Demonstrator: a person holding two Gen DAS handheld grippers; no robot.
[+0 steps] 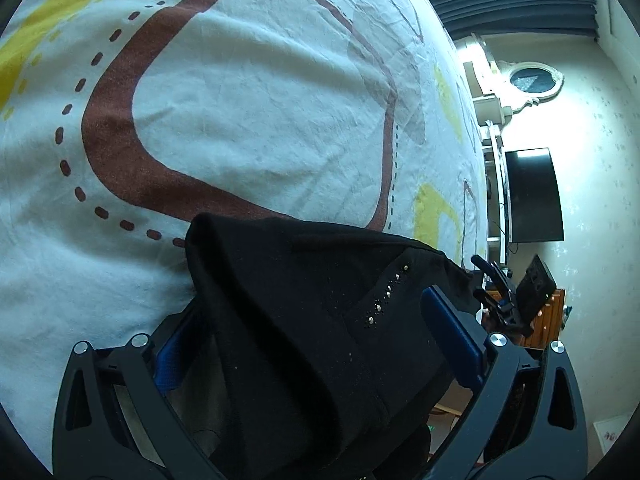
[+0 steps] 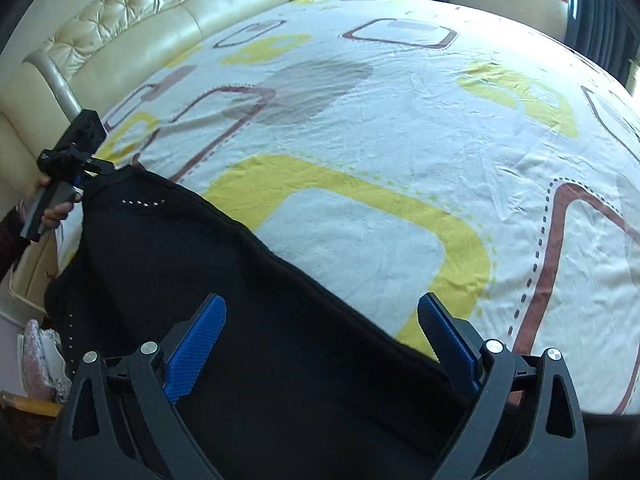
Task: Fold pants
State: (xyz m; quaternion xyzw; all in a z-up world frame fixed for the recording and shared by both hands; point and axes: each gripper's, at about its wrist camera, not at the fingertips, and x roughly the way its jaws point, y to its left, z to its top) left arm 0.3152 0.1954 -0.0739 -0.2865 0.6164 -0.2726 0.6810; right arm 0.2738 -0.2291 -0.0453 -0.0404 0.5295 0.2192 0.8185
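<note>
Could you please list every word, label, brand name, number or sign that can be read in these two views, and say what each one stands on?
None: no readable text in either view.
The black pants carry only rows of small metal studs, no lettering.
The bed sheet shows only yellow and brown shapes.
The dark screen on the wall is blank.
The grippers bear no visible marking.
</note>
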